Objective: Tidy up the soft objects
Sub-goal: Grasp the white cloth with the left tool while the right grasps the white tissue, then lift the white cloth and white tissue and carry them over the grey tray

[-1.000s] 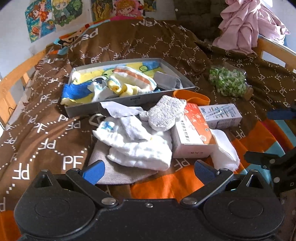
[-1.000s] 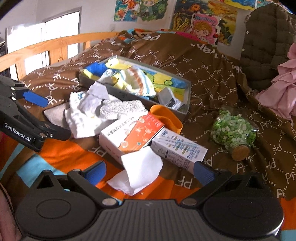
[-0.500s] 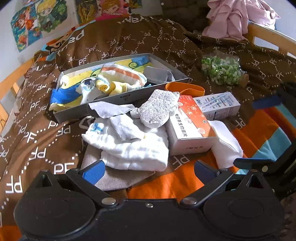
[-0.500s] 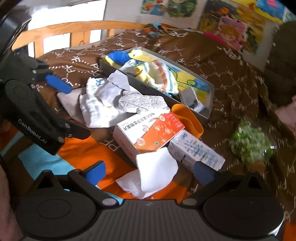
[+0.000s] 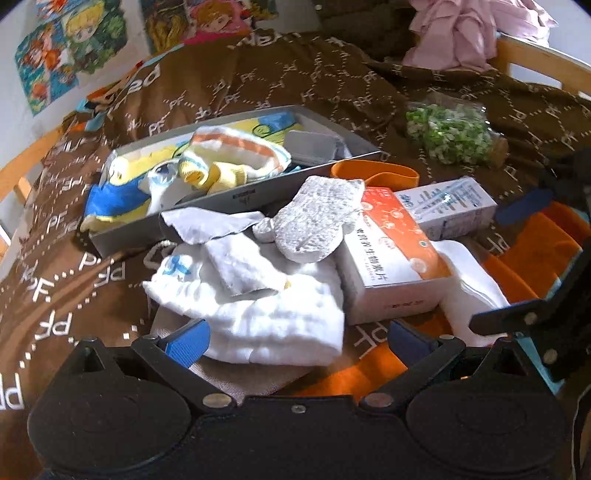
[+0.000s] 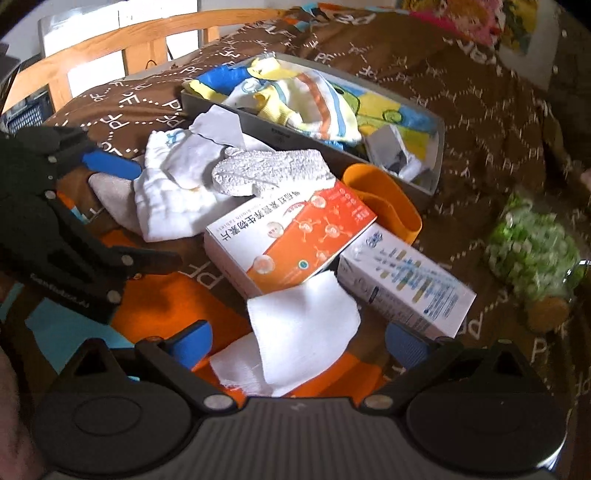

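A pile of white cloths lies on the brown bedspread, a grey speckled mitt on top of it. My left gripper stands open just before the pile, nothing between its fingers. Behind the pile a grey box holds colourful soft items, among them a yellow sock. In the right wrist view a white folded cloth lies right in front of my open right gripper. The cloth pile and the mitt show further back.
An orange-and-white carton and a white-blue carton lie right of the pile. An orange cup lies behind them. A jar of green pieces lies far right. Pink clothes sit at the back by the wooden bed rail.
Both grippers have moved closer to the pile and lower. The left one now nearly reaches the white cloths; the right one now sits over the folded white cloth. Both stay open.
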Tool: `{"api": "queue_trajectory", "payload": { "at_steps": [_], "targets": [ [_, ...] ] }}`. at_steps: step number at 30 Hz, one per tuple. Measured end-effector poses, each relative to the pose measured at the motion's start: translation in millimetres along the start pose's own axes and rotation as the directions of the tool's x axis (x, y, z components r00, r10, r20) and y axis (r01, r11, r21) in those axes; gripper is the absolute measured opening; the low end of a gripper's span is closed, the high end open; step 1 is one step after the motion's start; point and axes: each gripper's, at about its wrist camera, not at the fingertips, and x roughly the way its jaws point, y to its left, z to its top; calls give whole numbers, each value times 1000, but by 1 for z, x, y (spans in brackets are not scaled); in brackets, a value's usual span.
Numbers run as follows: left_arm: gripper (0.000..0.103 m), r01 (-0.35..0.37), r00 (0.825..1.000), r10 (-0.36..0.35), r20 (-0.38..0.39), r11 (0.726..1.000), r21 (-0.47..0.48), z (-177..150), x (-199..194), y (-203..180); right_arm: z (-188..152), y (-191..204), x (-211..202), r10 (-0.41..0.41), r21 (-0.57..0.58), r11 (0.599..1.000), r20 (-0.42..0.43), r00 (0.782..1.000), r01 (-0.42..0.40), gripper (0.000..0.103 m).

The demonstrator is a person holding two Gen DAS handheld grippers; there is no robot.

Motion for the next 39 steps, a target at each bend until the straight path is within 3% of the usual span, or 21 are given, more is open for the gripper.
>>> {"api": "queue_trajectory", "payload": {
  "at_steps": [4, 11, 14, 17, 21, 28, 33, 39],
  "targets": [
    [101, -24, 1000, 24, 2, 998, -55, 1, 5, 7, 1, -6, 8, 28, 54, 998, -32, 999, -27, 91],
    [91, -14, 1000, 10, -19, 975, -221, 1, 12, 27, 0, -24, 14, 89, 196, 977, -45, 995, -79, 81],
    [85, -1, 1000, -2, -11, 963, -271, 0, 11, 33, 0, -28, 17, 103, 228, 970, -52, 993, -89, 74],
    [73, 20, 999, -29, -24, 951, -309, -1, 13, 37, -1, -29, 21, 113, 244, 965, -61, 992, -95, 63],
    [52, 37, 998, -53, -40, 943, -331, -3, 15, 38, -2, -29, 23, 116, 252, 963, -55, 992, -98, 53],
    [29, 47, 997, -68, -44, 931, -361, -2, 9, 37, -3, -30, 23, 129, 270, 956, -41, 991, -114, 25],
    [19, 49, 995, -74, -61, 935, -350, 0, 2, 31, -3, -31, 25, 133, 285, 952, -56, 989, -112, 16],
    [17, 58, 992, -97, -84, 923, -382, -3, -9, 25, -4, -30, 20, 131, 292, 950, -49, 990, -111, 8]
  ]
}}
